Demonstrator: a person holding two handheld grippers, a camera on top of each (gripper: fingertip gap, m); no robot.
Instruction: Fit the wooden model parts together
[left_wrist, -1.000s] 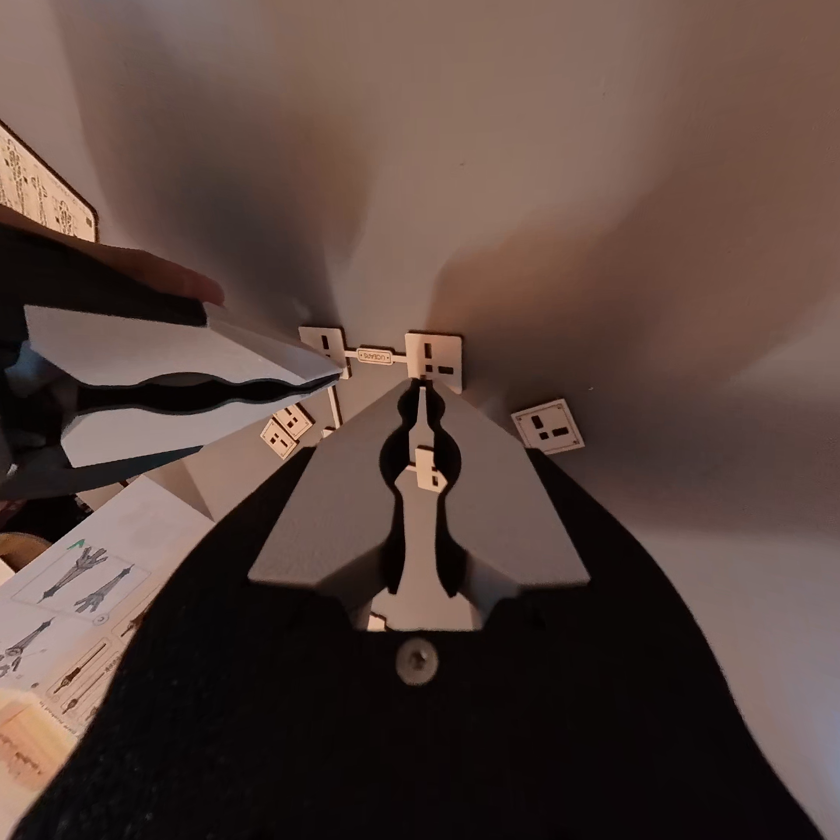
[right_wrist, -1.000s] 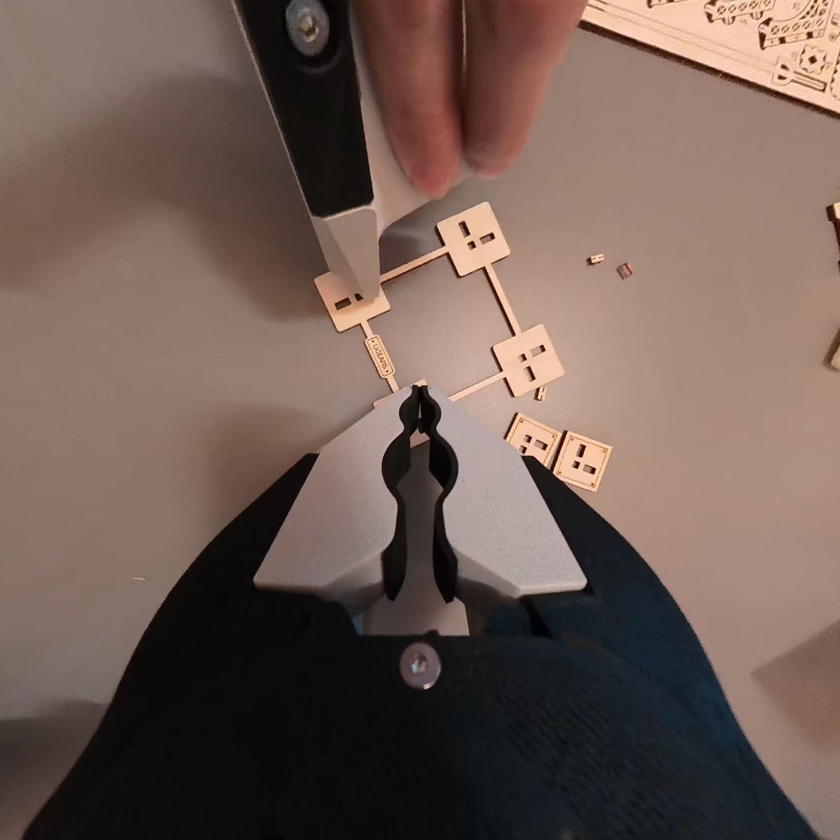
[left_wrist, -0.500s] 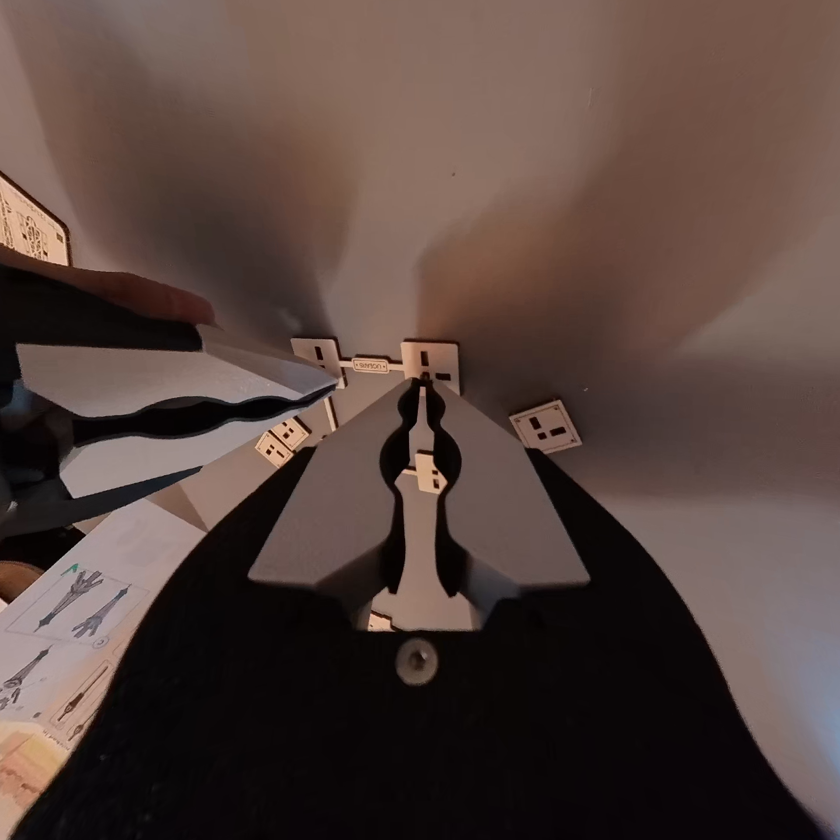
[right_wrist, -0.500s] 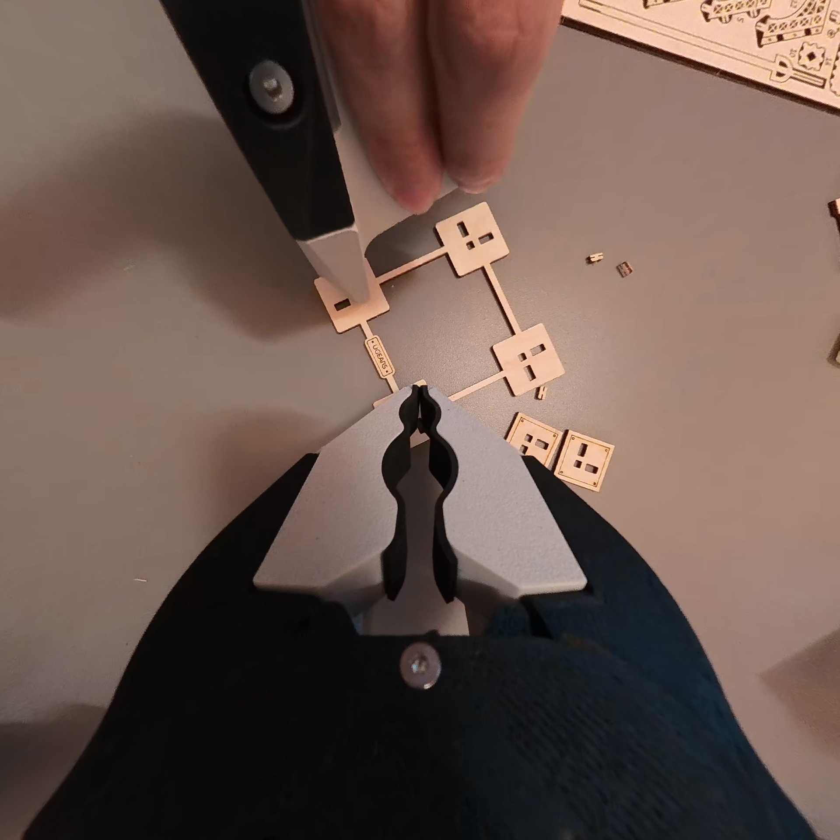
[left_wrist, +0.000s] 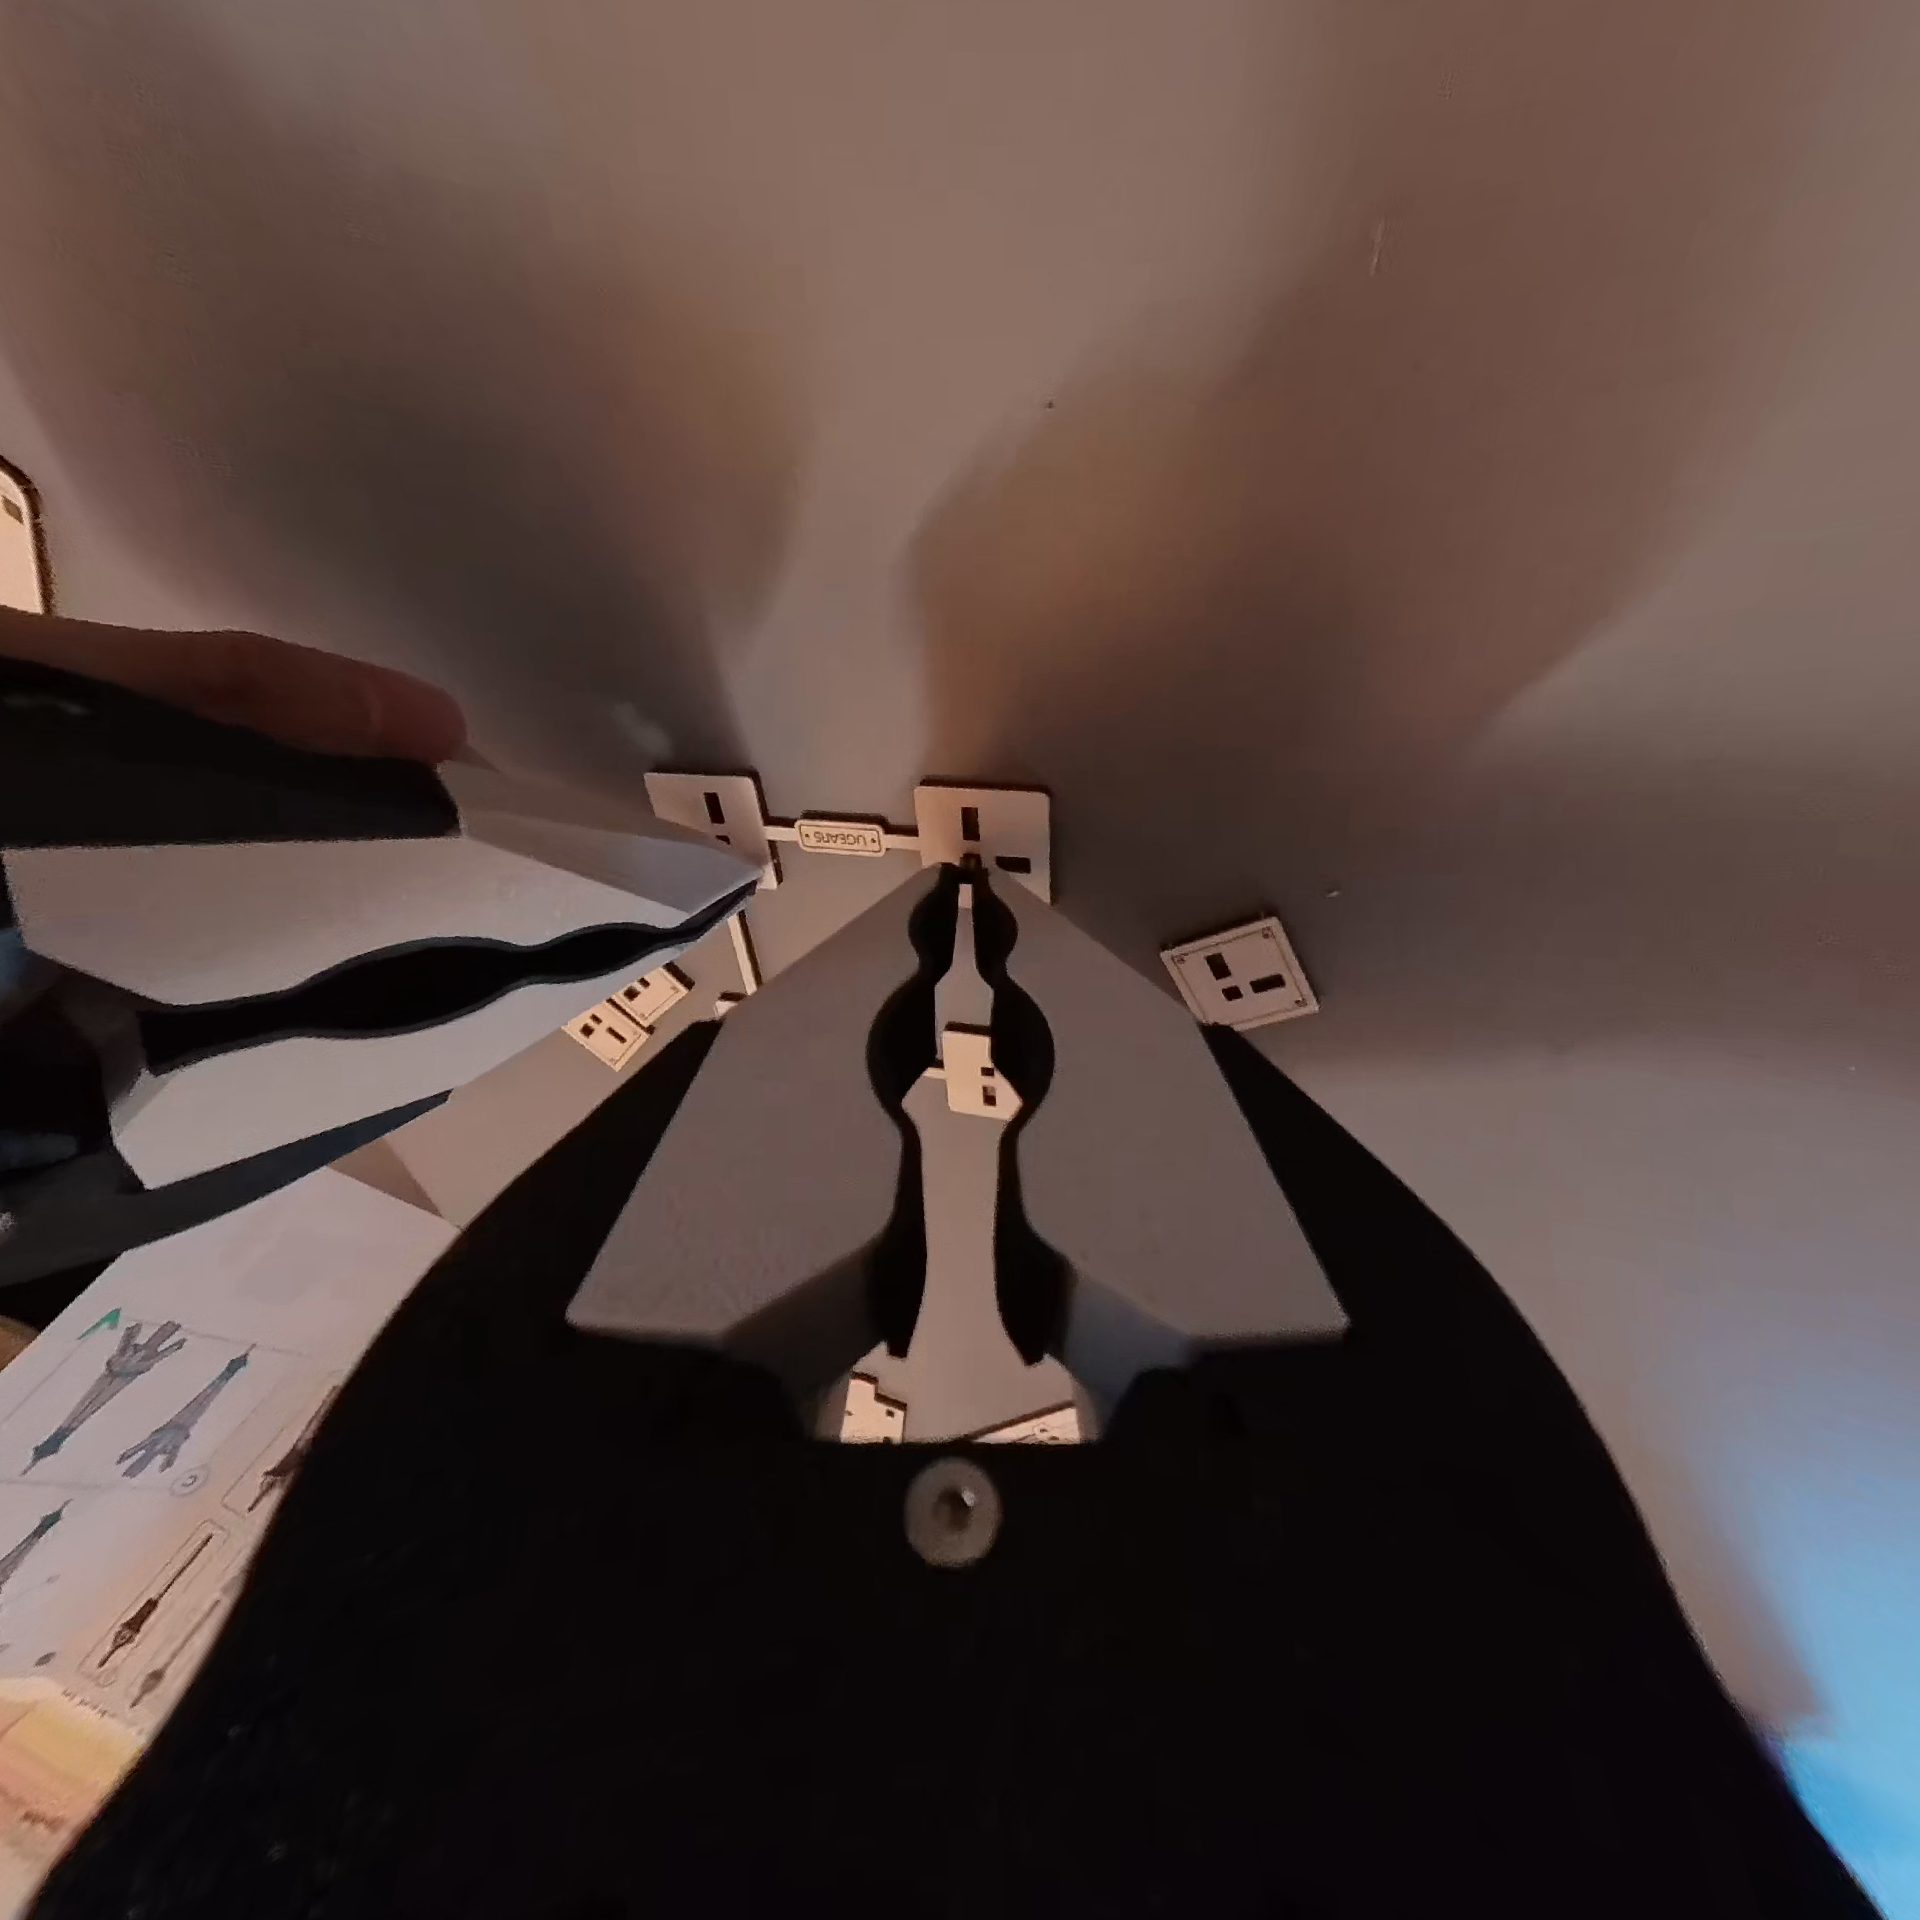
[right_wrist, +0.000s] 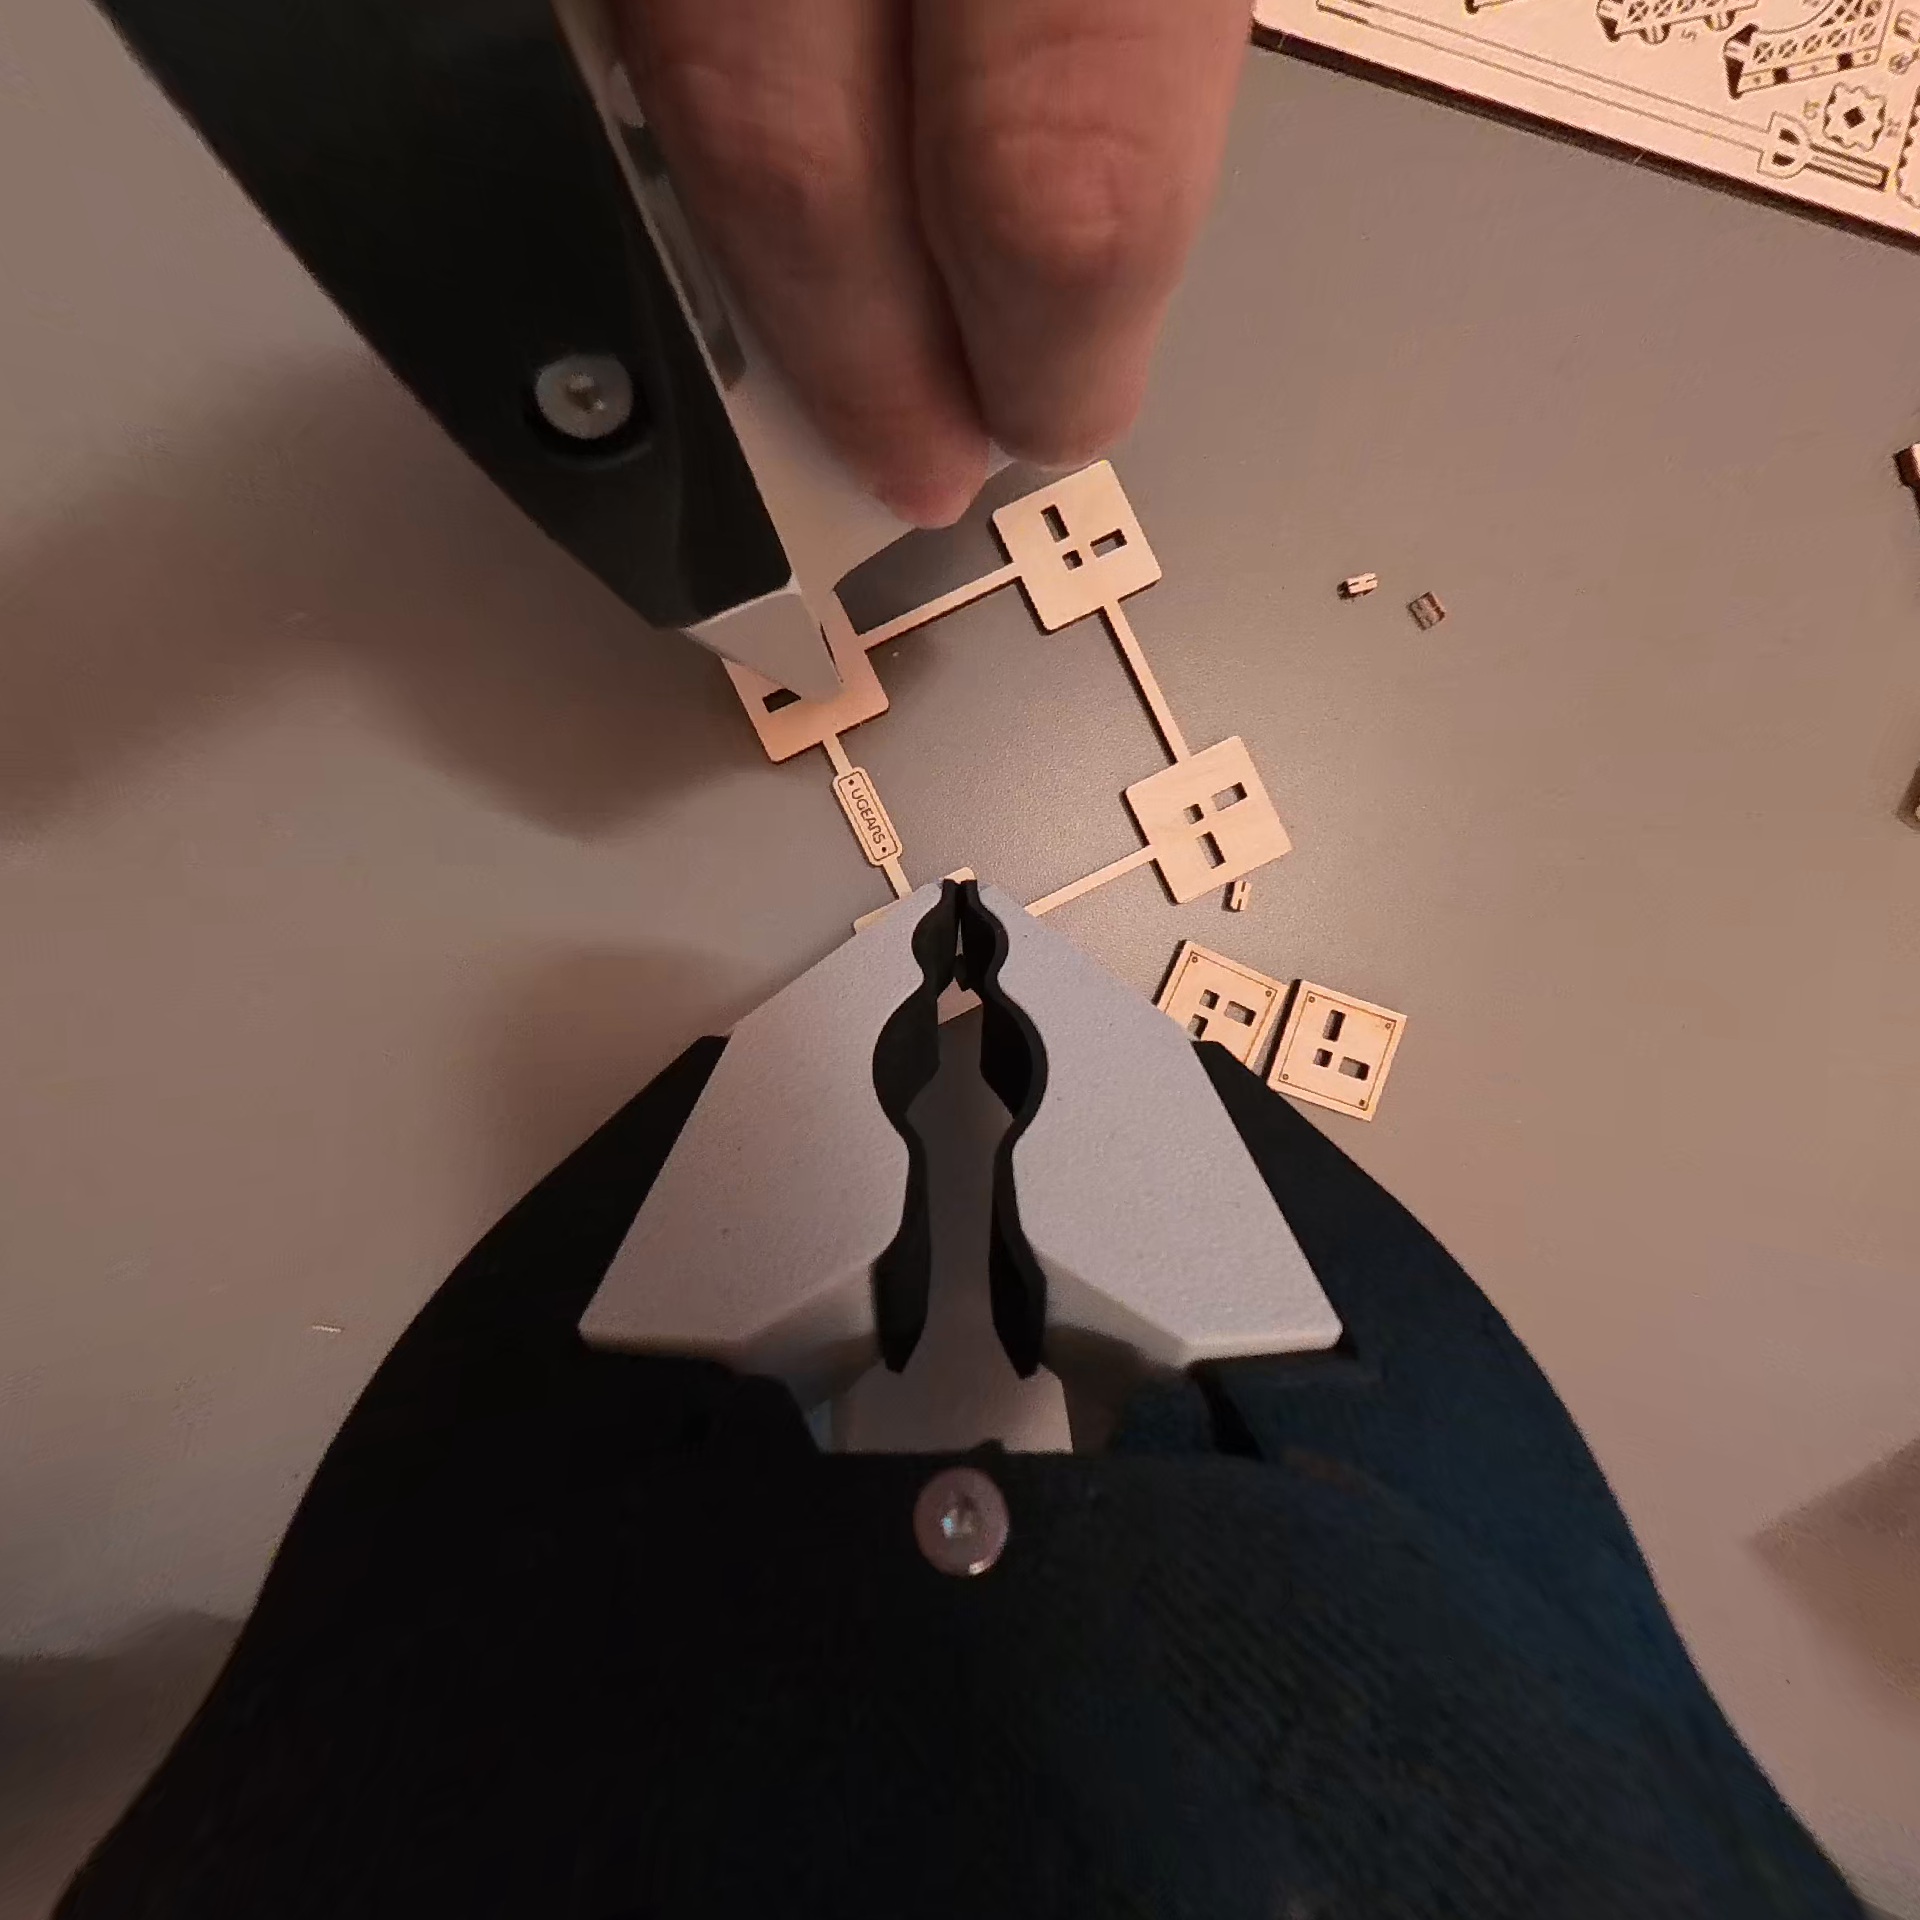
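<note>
Frame (right_wrist: 1039, 727) lies flat, opposite corners under both closed gripper (right_wrist: 961, 914) tips.

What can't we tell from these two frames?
- Right wrist view: the frame corner under the right gripper is mostly covered by that gripper. Anything pinched at its tips is too small to see.
- Right wrist view: the left gripper hides its corner's slots.
- Right wrist view: the parts sheet is cut off by the top edge.
- Right wrist view: two specks are too small to identify.
- Left wrist view: the booklet is cut off by the left edge.
</note>
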